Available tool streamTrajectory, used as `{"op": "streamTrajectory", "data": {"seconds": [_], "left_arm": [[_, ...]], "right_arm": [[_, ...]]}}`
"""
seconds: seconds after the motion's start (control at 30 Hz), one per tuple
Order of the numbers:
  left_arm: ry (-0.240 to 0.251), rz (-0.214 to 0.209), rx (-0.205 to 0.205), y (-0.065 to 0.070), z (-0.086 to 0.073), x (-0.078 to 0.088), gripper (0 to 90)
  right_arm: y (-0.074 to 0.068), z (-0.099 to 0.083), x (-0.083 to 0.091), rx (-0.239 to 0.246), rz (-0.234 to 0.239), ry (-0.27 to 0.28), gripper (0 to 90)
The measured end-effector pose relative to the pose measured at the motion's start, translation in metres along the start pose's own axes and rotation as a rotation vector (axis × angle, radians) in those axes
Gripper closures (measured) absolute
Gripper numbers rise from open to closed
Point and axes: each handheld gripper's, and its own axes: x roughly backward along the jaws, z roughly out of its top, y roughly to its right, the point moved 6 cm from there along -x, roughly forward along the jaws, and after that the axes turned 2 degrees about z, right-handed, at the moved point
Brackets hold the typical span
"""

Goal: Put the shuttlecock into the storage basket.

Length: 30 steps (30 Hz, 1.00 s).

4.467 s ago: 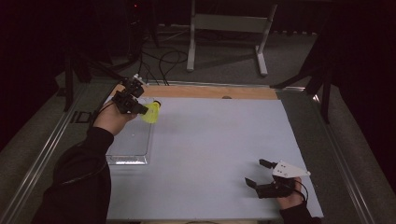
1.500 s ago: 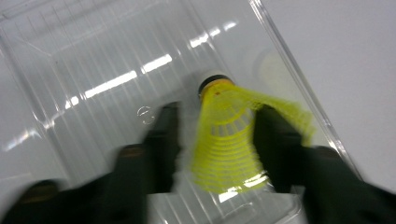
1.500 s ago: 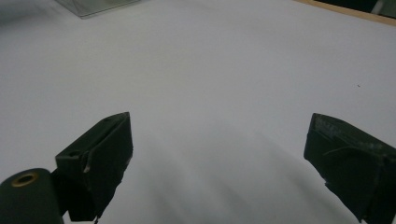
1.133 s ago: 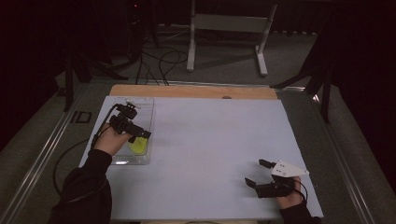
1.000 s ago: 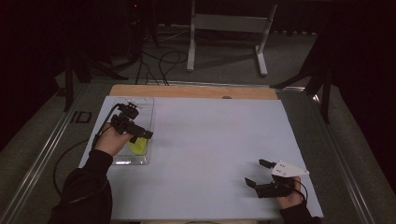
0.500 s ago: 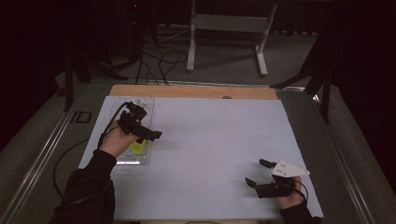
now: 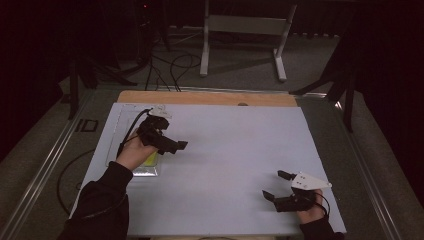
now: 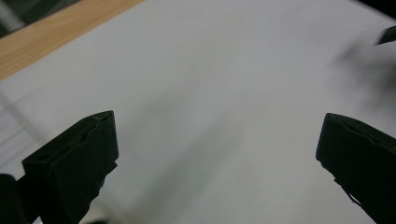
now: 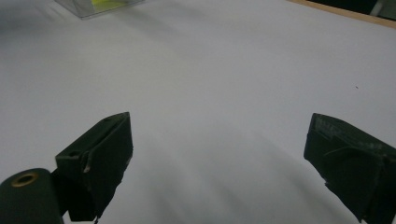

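Lying inside a clear plastic container [image 7: 145, 165] at the left side of the table [image 7: 235, 150], the yellow object [image 7: 151, 160] shows as a bright yellow-green patch, mostly hidden behind the person's left hand [image 7: 132, 152] in the high view; its exact shape cannot be told. The container is a shallow transparent box with a glinting near edge, and the yellow object is the 1 thing seen in it. In the right gripper view the same container [image 9: 100, 7] sits at the far left corner with the yellow showing through its wall. The left gripper [image 7: 175, 146] is held just right of the container, above the white tabletop, pointing right; in the left gripper view its 2 black jaws stand wide apart with nothing between them. The right gripper [image 7: 274, 187] sits at the near right of the table, well apart from the container, its jaws also spread wide and empty, pointing left across the bare white surface.
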Motion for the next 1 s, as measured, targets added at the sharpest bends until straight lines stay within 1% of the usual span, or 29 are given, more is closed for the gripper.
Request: {"op": "streamTrajectory", "data": {"seconds": [0.1, 0.17, 0.23, 0.3, 0.43, 0.53, 0.67, 0.7, 0.73, 0.87, 0.93, 1.0], "left_arm": [[0.025, -0.023, -0.041, 0.01, 0.004, -0.003, 0.0], [0.045, -0.029, -0.063, 0.015, 0.007, -0.005, 0.0], [0.066, -0.054, -0.091, 0.024, 0.01, -0.008, 0.0], [0.073, -0.071, -0.101, 0.029, 0.011, -0.01, 0.0], [0.095, -0.11, -0.134, 0.043, 0.014, -0.015, 0.0], [0.124, -0.142, -0.159, 0.052, 0.016, -0.017, 0.0], [0.153, -0.173, -0.192, 0.062, 0.017, -0.017, 0.0], [0.153, -0.173, -0.192, 0.062, 0.017, -0.017, 0.0], [0.164, -0.196, -0.203, 0.067, 0.017, -0.019, 0.0], [0.168, -0.224, -0.242, 0.077, 0.013, -0.022, 0.0], [0.171, -0.241, -0.25, 0.082, 0.011, -0.024, 0.0], [0.176, -0.25, -0.262, 0.086, 0.008, -0.025, 0.0]], "right_arm": [[0.0, 0.0, 0.0, -0.001, 0.0, -0.001, 8.3], [0.0, 0.0, 0.0, -0.001, 0.001, -0.001, 8.3], [0.0, 0.0, 0.0, -0.001, 0.0, -0.001, 8.3], [0.0, 0.0, 0.0, -0.001, 0.001, -0.001, 8.3], [-0.001, 0.001, 0.0, 0.001, 0.002, 0.001, 8.3], [-0.001, 0.001, 0.0, 0.003, 0.001, 0.001, 8.3], [-0.001, 0.0, 0.0, 0.004, -0.001, -0.001, 8.3], [-0.001, 0.0, 0.0, 0.004, -0.001, -0.001, 8.3], [-0.001, 0.001, 0.001, 0.005, -0.001, -0.002, 8.3], [-0.001, 0.001, 0.001, 0.008, 0.0, 0.002, 8.3], [-0.001, 0.001, 0.001, 0.004, 0.001, 0.002, 8.3], [-0.001, 0.001, 0.001, 0.006, 0.001, 0.002, 8.3]]}}
